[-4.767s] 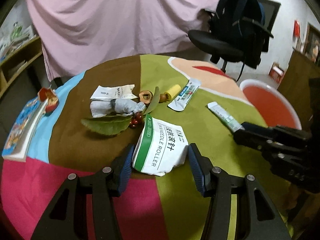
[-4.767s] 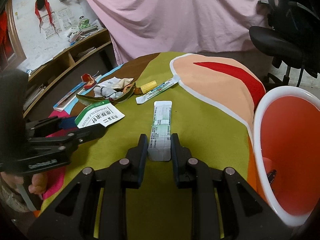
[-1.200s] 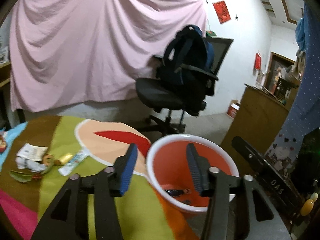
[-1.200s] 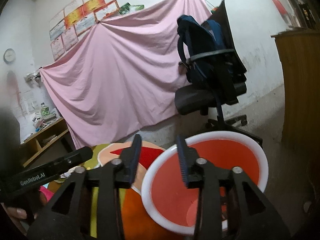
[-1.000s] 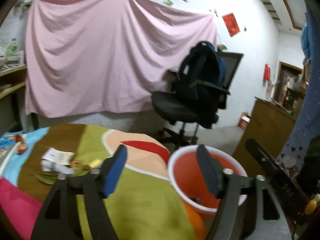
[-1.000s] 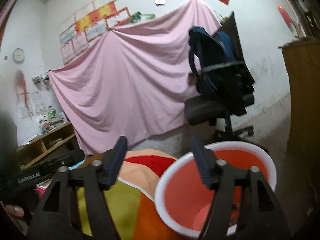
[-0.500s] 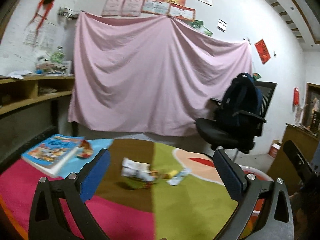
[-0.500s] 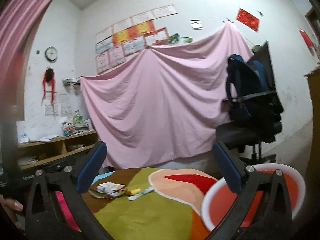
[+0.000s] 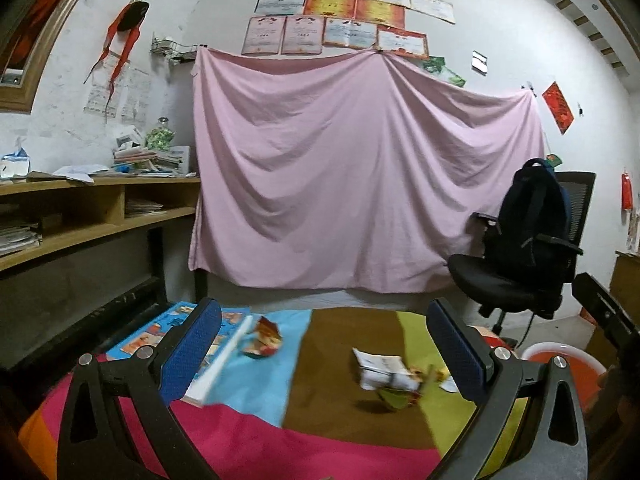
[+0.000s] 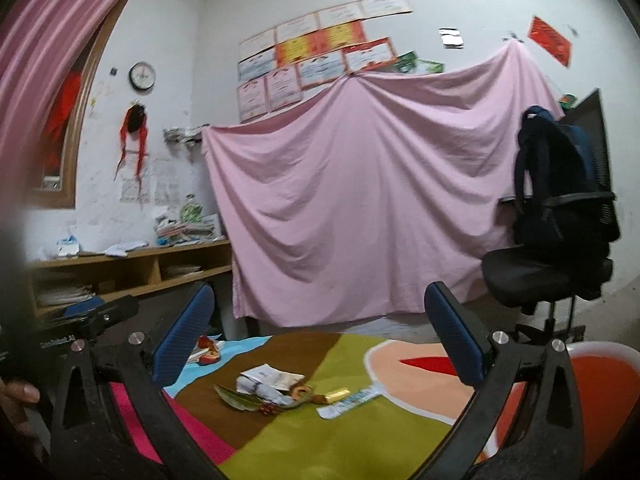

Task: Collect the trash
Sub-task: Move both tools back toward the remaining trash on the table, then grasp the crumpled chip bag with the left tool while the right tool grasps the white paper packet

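A heap of trash lies on the colourful round table [image 10: 360,436]: crumpled white paper [image 10: 270,380], a green leaf [image 10: 236,402], red berries, a yellow piece [image 10: 336,395] and a flat white sachet [image 10: 348,400]. The same heap shows blurred in the left wrist view [image 9: 394,380]. The red bin with a white rim [image 10: 592,372] stands at the table's right edge, also in the left wrist view [image 9: 560,360]. My left gripper [image 9: 324,344] is wide open and empty, high above the table. My right gripper [image 10: 320,332] is wide open and empty too.
A picture book [image 9: 176,336] with a red wrapper [image 9: 266,340] beside it lies at the table's left. An office chair with a dark backpack [image 10: 560,216] stands behind the bin. Wooden shelves [image 9: 80,216] run along the left wall. A pink sheet [image 9: 360,184] hangs behind.
Both grippers dropped their packets into the bin, opened wide and swung up and left, away from the bin and back over the table.
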Available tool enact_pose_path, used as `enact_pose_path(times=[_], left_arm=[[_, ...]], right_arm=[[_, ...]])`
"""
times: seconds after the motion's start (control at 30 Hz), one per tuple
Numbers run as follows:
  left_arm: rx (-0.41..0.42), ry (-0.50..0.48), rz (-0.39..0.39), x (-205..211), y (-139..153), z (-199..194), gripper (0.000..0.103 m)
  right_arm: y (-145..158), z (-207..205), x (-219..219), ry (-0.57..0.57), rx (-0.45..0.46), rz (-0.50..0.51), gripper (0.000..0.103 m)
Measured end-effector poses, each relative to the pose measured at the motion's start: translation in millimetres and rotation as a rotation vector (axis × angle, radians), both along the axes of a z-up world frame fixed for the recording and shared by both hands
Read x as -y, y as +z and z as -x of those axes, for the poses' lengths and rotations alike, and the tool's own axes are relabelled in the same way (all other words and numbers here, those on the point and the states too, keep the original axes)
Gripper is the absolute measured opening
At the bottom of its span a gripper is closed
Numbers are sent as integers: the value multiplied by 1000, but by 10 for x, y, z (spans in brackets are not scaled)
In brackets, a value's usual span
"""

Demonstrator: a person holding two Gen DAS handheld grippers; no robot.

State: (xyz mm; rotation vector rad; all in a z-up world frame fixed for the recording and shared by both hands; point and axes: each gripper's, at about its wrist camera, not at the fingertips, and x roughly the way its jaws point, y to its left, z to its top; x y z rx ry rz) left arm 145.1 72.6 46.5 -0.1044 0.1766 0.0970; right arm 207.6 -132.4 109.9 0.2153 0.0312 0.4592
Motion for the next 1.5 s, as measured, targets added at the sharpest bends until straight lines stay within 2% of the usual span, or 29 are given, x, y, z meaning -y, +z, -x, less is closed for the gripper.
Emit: enact_pose_path(times=[0.27, 0.43, 0.57, 0.77, 0.83, 1.0, 1.13, 1.27, 1.5], left_arm=[[-53, 15, -13, -366, -108, -362, 100], [-133, -6, -11, -561, -233, -664, 100], [-201, -31, 33, -721, -329, -857, 99], [-316, -69, 69, -839, -418, -1122, 82], [-355, -77, 74, -847, -440, -1217, 72], [-462, -85, 112, -892, -557, -1468, 57], [-540, -93, 150, -924, -664, -1606, 51], [-606, -102, 131, -881, -757, -1660, 48], [-654, -96, 132, -921, -845, -1719, 25]], right_arm=[[-15, -459, -450, 81, -69, 82, 103], [-165, -846, -654, 108, -203, 131, 103], [-281, -1073, -765, 121, -286, 146, 103], [-428, -1451, -1044, 161, -441, 210, 103], [-490, -1564, -1125, 185, -498, 220, 103], [-650, -1724, -1282, 210, -597, 256, 103], [-704, -1767, -1312, 222, -623, 260, 103], [-731, -1799, -1322, 221, -642, 259, 103], [-794, -1841, -1364, 235, -680, 276, 103]])
